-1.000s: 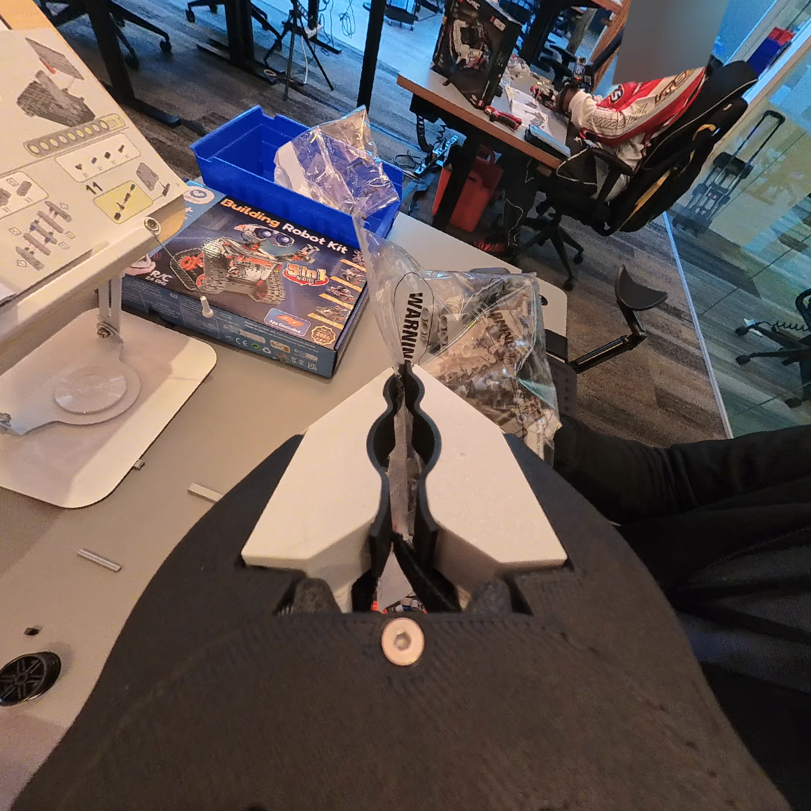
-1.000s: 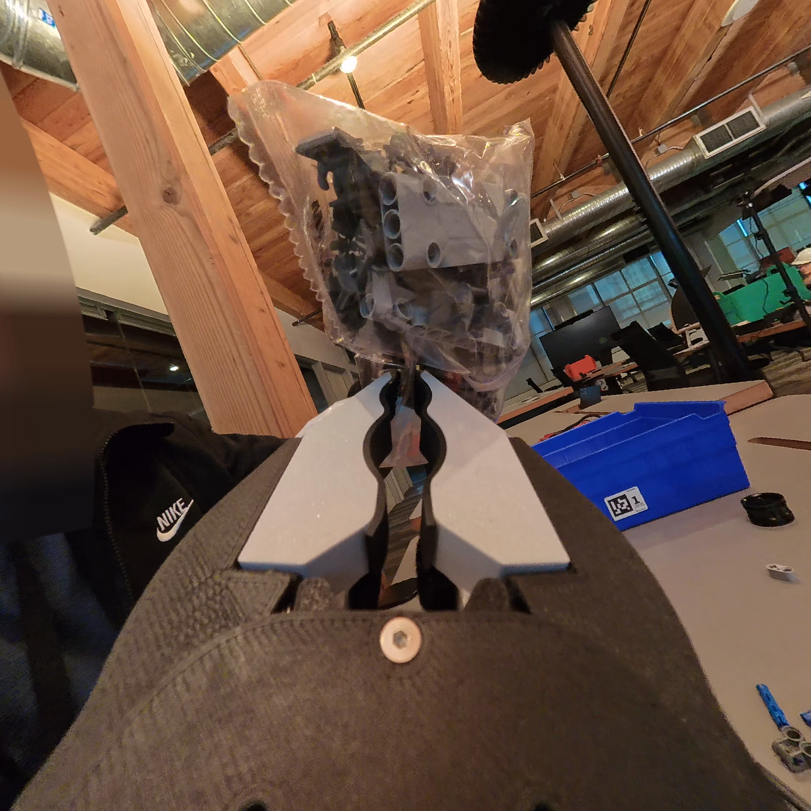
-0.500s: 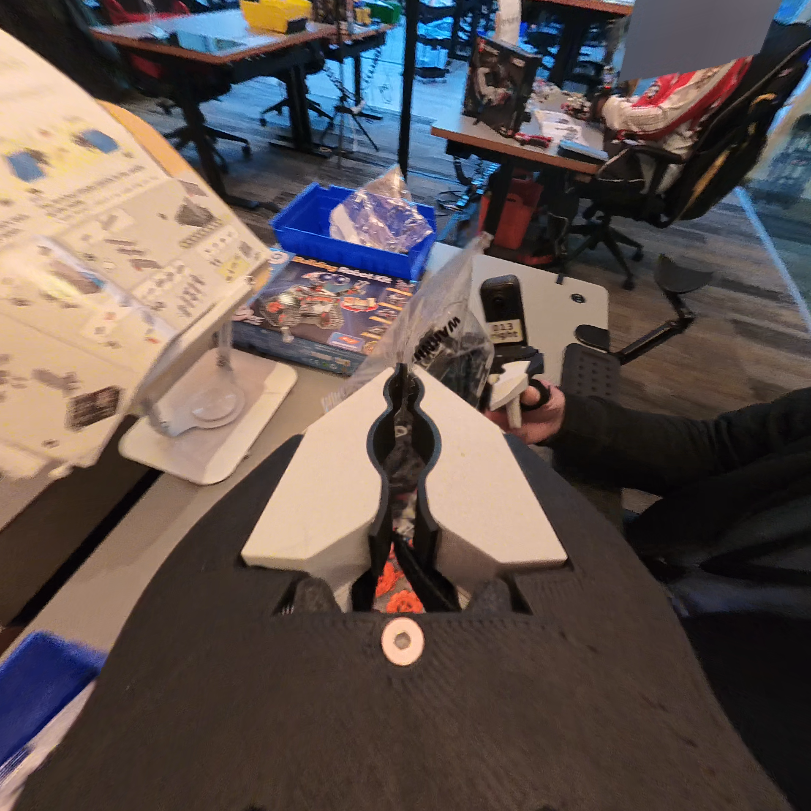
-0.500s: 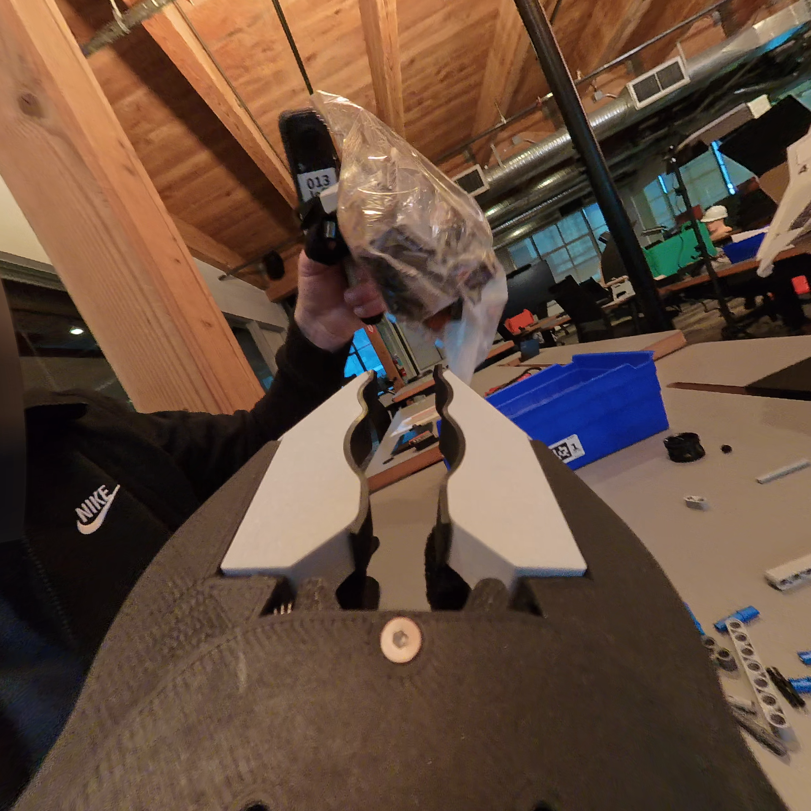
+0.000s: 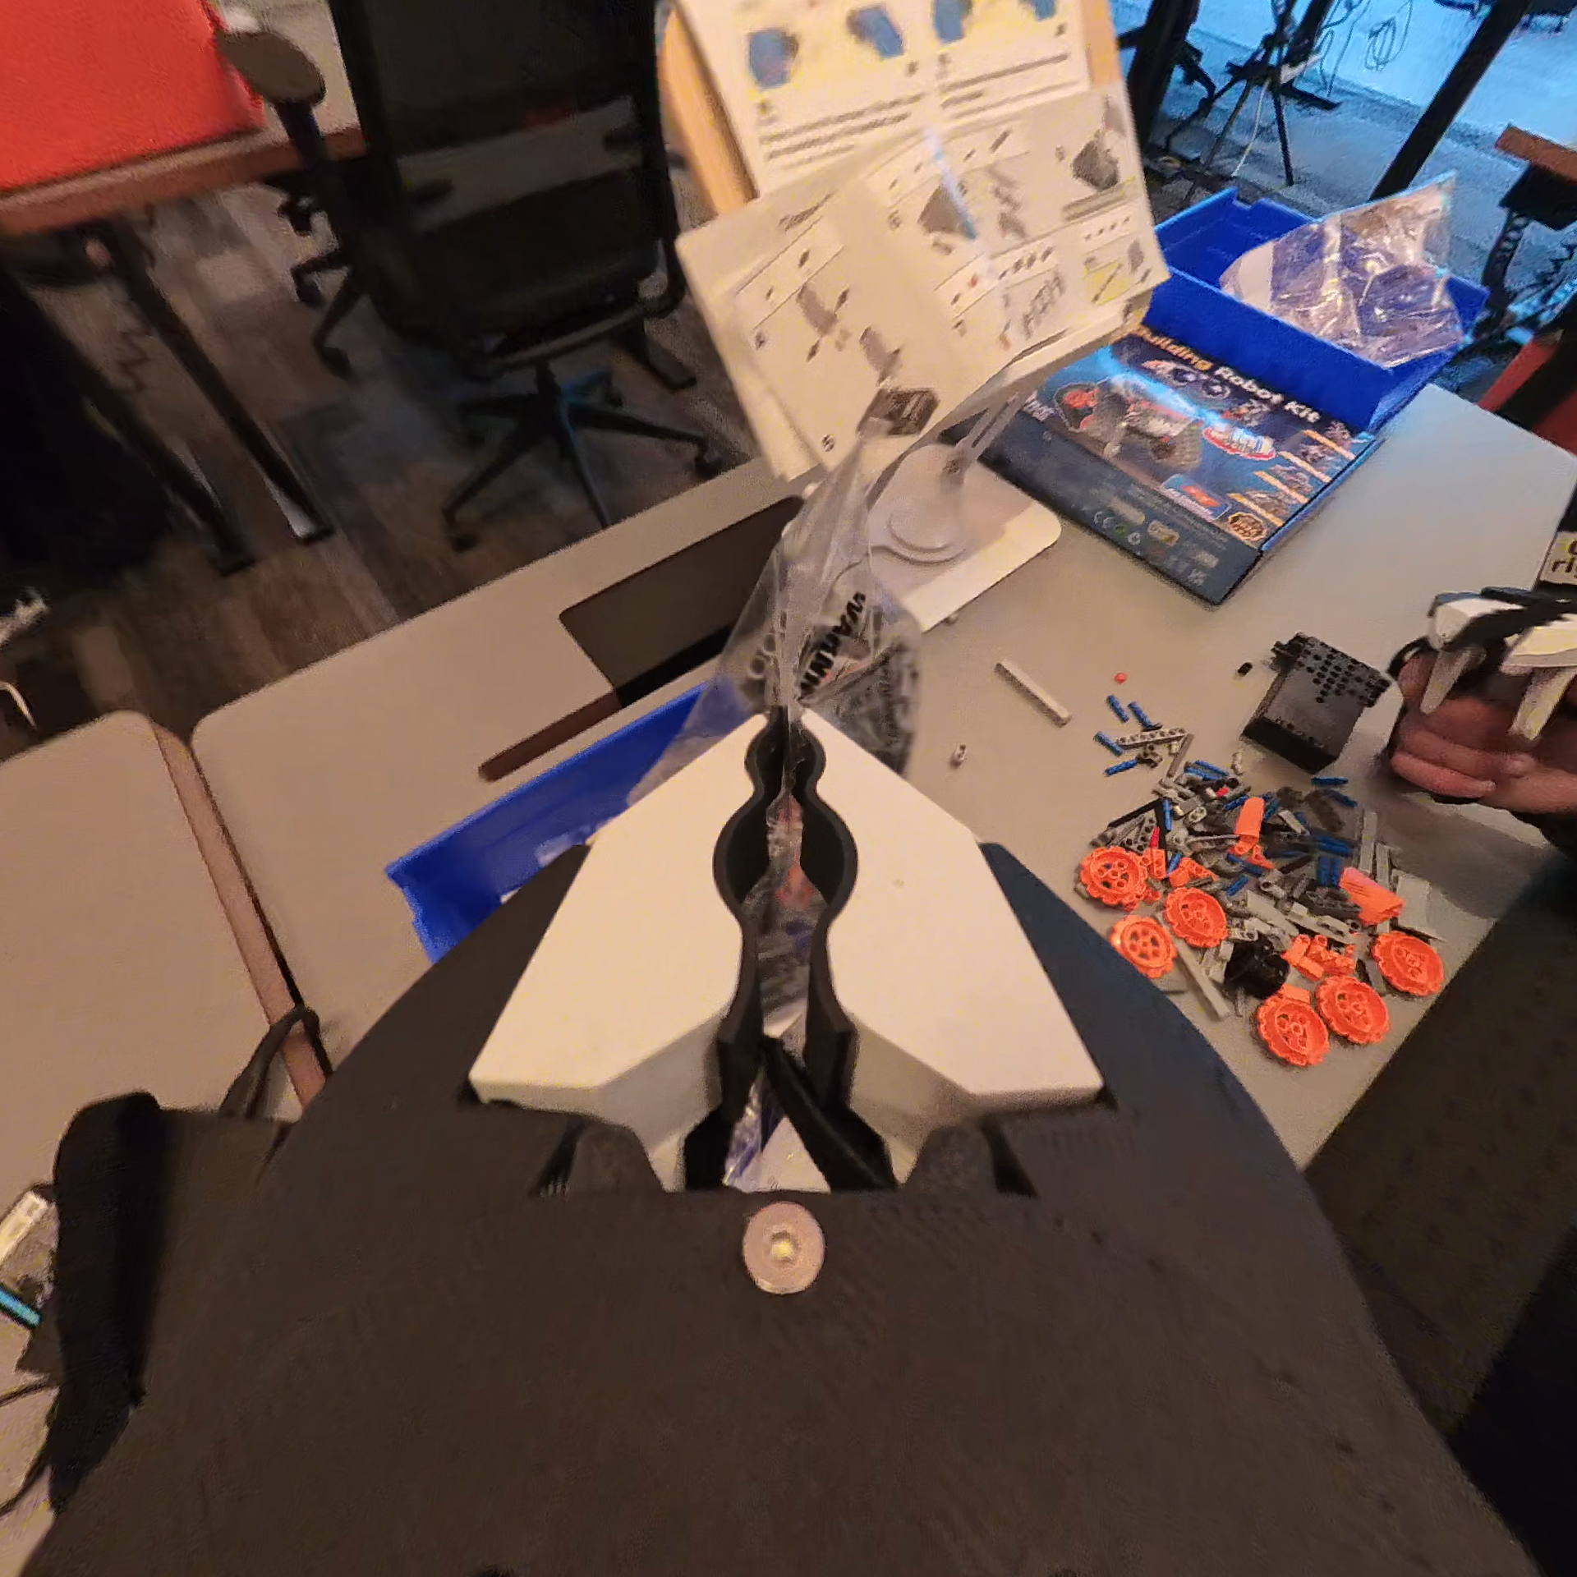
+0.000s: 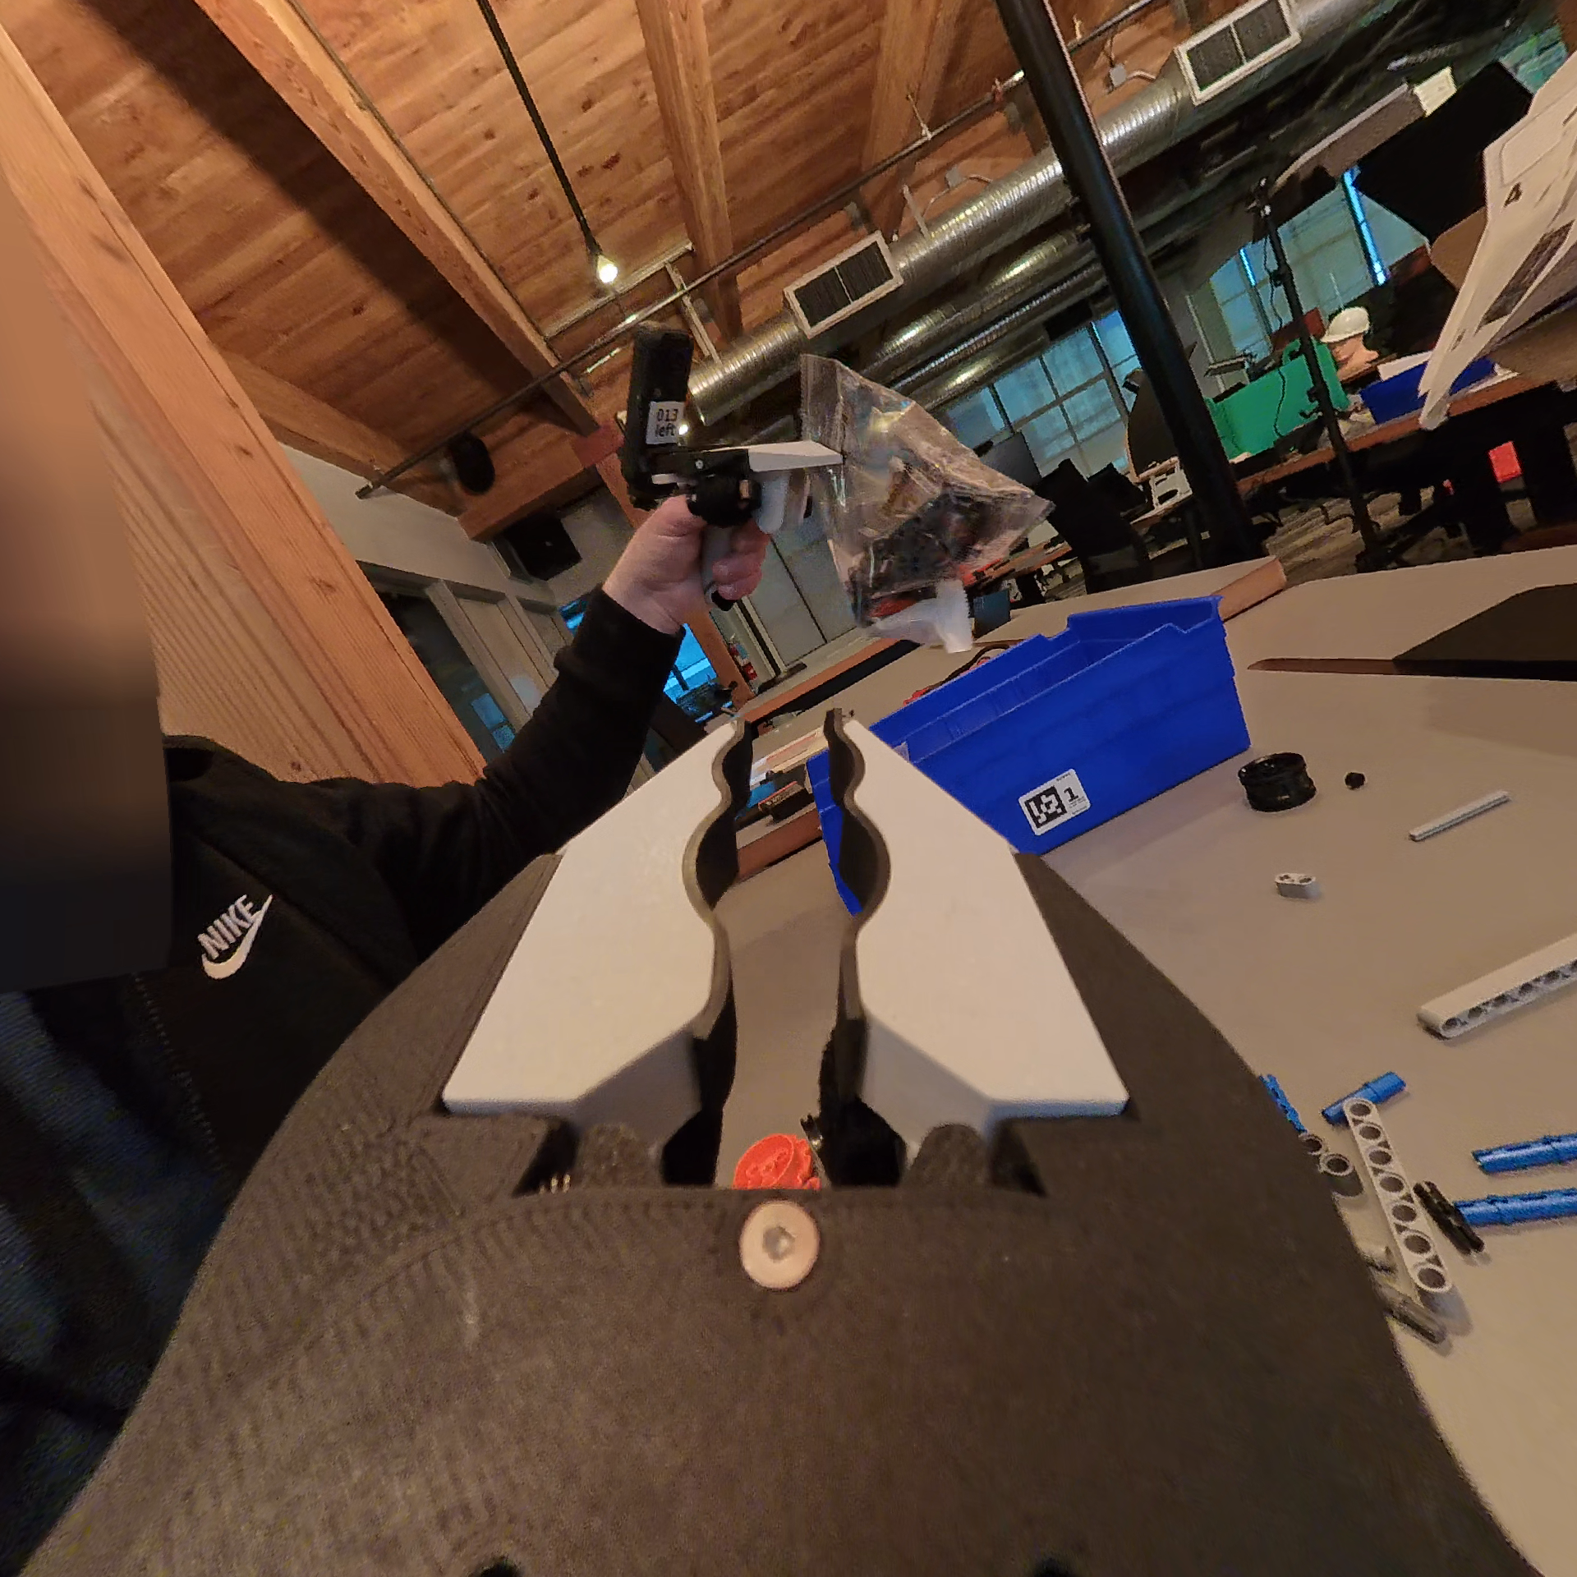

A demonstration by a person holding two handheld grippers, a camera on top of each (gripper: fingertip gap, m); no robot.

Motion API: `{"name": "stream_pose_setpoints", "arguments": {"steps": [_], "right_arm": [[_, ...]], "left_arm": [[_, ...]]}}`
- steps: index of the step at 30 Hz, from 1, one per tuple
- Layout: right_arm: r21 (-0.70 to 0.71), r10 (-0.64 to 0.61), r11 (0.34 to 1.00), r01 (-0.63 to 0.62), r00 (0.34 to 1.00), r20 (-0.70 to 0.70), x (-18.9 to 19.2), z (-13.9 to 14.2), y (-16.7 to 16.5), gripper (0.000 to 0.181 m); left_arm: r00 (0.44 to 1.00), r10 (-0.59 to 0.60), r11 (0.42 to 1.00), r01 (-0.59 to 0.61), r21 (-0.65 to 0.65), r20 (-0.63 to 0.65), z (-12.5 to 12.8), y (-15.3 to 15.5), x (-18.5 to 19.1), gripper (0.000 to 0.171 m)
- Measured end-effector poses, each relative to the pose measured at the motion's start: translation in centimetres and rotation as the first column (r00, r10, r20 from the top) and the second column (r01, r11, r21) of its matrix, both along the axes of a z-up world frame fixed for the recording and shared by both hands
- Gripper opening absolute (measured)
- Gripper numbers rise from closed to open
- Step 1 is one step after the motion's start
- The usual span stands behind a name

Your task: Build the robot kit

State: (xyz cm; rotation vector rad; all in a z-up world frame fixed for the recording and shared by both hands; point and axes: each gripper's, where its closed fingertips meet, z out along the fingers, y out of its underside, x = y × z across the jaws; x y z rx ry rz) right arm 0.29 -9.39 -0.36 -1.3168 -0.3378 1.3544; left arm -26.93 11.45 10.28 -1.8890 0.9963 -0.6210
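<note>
My left gripper is shut on the edge of a clear plastic bag of building parts and holds it in the air over a blue bin. In the right wrist view the same bag hangs from the left gripper, raised above the blue bin. My right gripper is open and empty, low over the grey table; it also shows in the left wrist view at the right edge. A pile of orange gears and small parts lies on the table.
An instruction booklet on a white stand, a kit box and a second blue bin with plastic in it sit at the back. A black block, loose beams and blue pins lie on the table.
My right gripper let go of the bag, opened and dropped toward the table. My left gripper swung left with the bag, bringing it above the near blue bin.
</note>
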Motion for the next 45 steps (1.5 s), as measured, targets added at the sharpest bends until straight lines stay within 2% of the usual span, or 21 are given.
{"name": "stream_pose_setpoints", "arguments": {"steps": [4, 7, 10, 12, 14, 19, 23, 25, 26, 29, 30, 31, 33, 34, 36, 38, 40, 41, 42, 44, 45], "right_arm": [[0.003, 0.008, 1.000, -0.008, 1.000, 0.025, -0.3, -0.3, 0.0, 0.015], [0.003, 0.005, 1.000, -0.005, 1.000, 0.024, -0.1, -0.4, 0.1, 0.015], [0.002, 0.012, 1.000, -0.012, 1.000, 0.019, -0.1, -0.5, 0.1, 0.015], [0.001, 0.016, 1.000, -0.016, 1.000, 0.025, -0.2, -0.6, 0.1, 0.014], [-0.002, 0.016, 1.000, -0.016, 0.999, 0.035, -0.3, -0.8, 0.1, 0.014], [-0.015, 0.018, 1.000, -0.018, 0.999, 0.051, -0.3, -1.3, 0.3, 0.014], [-0.028, 0.020, 0.999, -0.019, 0.997, 0.069, -0.5, -1.8, 0.4, 0.014], [-0.028, 0.015, 1.000, -0.013, 0.997, 0.074, -0.3, -1.9, 0.5, 0.013], [-0.028, 0.012, 1.000, -0.009, 0.997, 0.074, -0.3, -1.9, 0.5, 0.013], [-0.033, 0.007, 0.999, -0.005, 0.997, 0.076, -0.1, -2.1, 0.7, 0.013], [-0.036, 0.010, 0.999, -0.008, 0.997, 0.080, -0.2, -2.2, 0.7, 0.013], [-0.038, 0.013, 0.999, -0.010, 0.996, 0.085, -0.3, -2.3, 0.7, 0.013], [-0.043, 0.016, 0.999, -0.012, 0.995, 0.100, -0.5, -2.6, 0.7, 0.014], [-0.044, 0.018, 0.999, -0.014, 0.994, 0.105, -0.6, -2.7, 0.7, 0.014], [-0.041, 0.021, 0.999, -0.016, 0.994, 0.111, -0.7, -2.7, 0.7, 0.014], [-0.040, 0.019, 0.999, -0.014, 0.993, 0.113, -0.7, -2.7, 0.7, 0.014], [-0.042, 0.018, 0.999, -0.013, 0.993, 0.113, -0.7, -2.7, 0.7, 0.014], [-0.041, 0.017, 0.999, -0.013, 0.993, 0.113, -0.7, -2.7, 0.6, 0.014], [-0.037, 0.016, 0.999, -0.012, 0.993, 0.114, -0.7, -2.6, 0.6, 0.014], [-0.033, 0.015, 0.999, -0.012, 0.993, 0.114, -0.6, -2.5, 0.5, 0.014], [-0.031, 0.016, 0.999, -0.013, 0.994, 0.111, -0.6, -2.5, 0.5, 0.014]], "left_arm": [[0.998, 0.052, 0.999, -0.051, 0.011, -0.031, -1.7, 2.2, -3.4, 0.000], [0.993, -0.029, 0.990, 0.045, 0.130, -0.118, -1.6, 2.6, -4.8, 0.000], [0.972, -0.137, 0.970, 0.170, 0.172, -0.189, -1.9, 2.8, -4.6, 0.000], [0.956, -0.136, 0.972, 0.180, 0.149, -0.261, -3.0, 3.9, -5.0, 0.000], [0.951, -0.155, 0.983, 0.175, 0.053, -0.267, -4.3, 4.5, -5.0, 0.000], [0.941, -0.043, 0.991, -0.003, -0.136, -0.335, -9.7, 8.0, -6.4, 0.000], [0.955, 0.083, 0.983, -0.125, -0.133, -0.285, -12.1, 11.6, -6.8, 0.003], [0.952, 0.115, 0.988, -0.140, -0.070, -0.284, -11.9, 11.8, -7.0, 0.020], [0.949, 0.120, 0.991, -0.132, -0.023, -0.292, -11.4, 11.4, -7.0, 0.030], [0.948, 0.034, 0.992, 0.006, 0.126, -0.315, -9.2, 7.3, -5.3, 0.044], [0.937, 0.049, 0.981, 0.020, 0.193, -0.347, -8.6, 6.2, -5.2, 0.047], [0.925, 0.063, 0.969, 0.033, 0.244, -0.374, -8.1, 5.1, -5.0, 0.050], [0.916, -0.059, 0.958, 0.163, 0.235, -0.397, -8.3, 1.0, -3.3, 0.044], [0.891, -0.160, 0.945, 0.263, 0.196, -0.425, -9.2, -1.6, -2.3, 0.034], [0.791, -0.288, 0.926, 0.374, 0.054, -0.539, -13.4, -5.3, -1.7, 0.035], [0.652, -0.368, 0.900, 0.430, -0.076, -0.663, -18.6, -7.1, -2.5, 0.036], [0.567, -0.405, 0.897, 0.399, -0.191, -0.717, -22.7, -7.1, -3.7, 0.038], [0.554, -0.426, 0.891, 0.394, -0.226, -0.715, -24.1, -7.1, -4.0, 0.035], [0.576, -0.427, 0.891, 0.400, -0.216, -0.697, -24.5, -6.9, -3.7, 0.031], [0.636, -0.392, 0.909, 0.377, -0.176, -0.665, -23.7, -6.1, -3.6, 0.000], [0.667, -0.373, 0.917, 0.373, -0.144, -0.646, -23.0, -5.7, -3.5, 0.000]]}}
